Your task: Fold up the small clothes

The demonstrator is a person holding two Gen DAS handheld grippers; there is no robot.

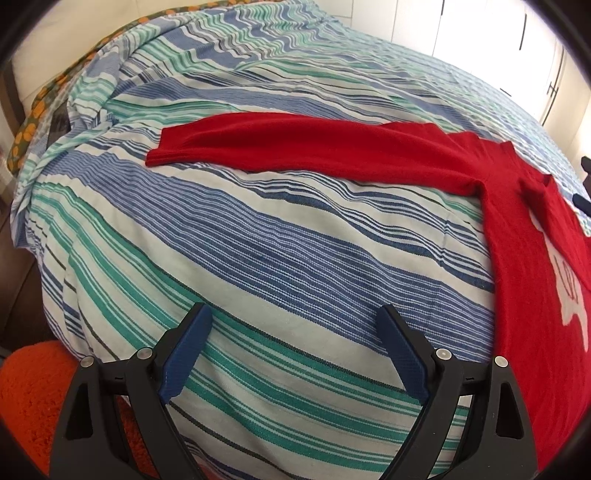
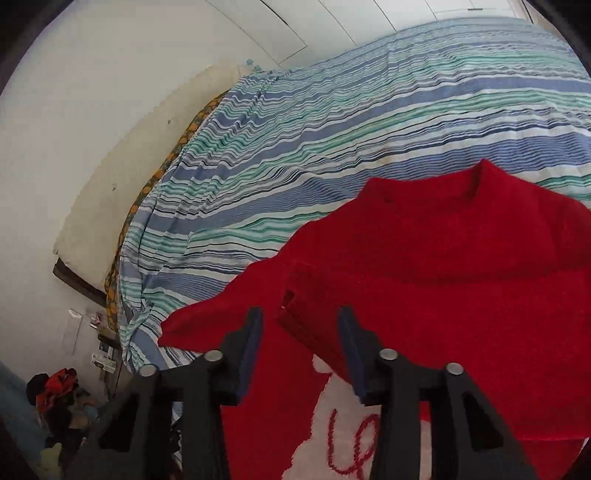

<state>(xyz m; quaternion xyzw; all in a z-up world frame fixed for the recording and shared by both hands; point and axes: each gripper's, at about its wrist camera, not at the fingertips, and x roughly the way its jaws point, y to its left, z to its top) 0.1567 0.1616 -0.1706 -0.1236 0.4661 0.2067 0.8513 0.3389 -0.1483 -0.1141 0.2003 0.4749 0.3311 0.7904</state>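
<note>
A red sweater (image 1: 517,229) lies flat on the striped bedspread (image 1: 258,240). One sleeve (image 1: 280,140) stretches out straight toward the left. On the chest is a white motif (image 2: 332,424) with red stitching. In the right wrist view the other sleeve (image 2: 317,325) is folded across the chest, its cuff end lying just ahead of my right gripper (image 2: 300,314). That gripper's jaws stand apart above the sweater, and its pads press on nothing. My left gripper (image 1: 295,312) hovers wide open over bare bedspread, left of the sweater's body, with nothing between its fingers.
An orange rug (image 1: 33,398) lies on the floor by the bed's near-left corner. A patterned orange and green sheet (image 1: 29,125) shows at the bed's far-left edge. White cupboard doors (image 1: 480,33) stand behind the bed. A heap of clothes (image 2: 55,391) sits on the floor.
</note>
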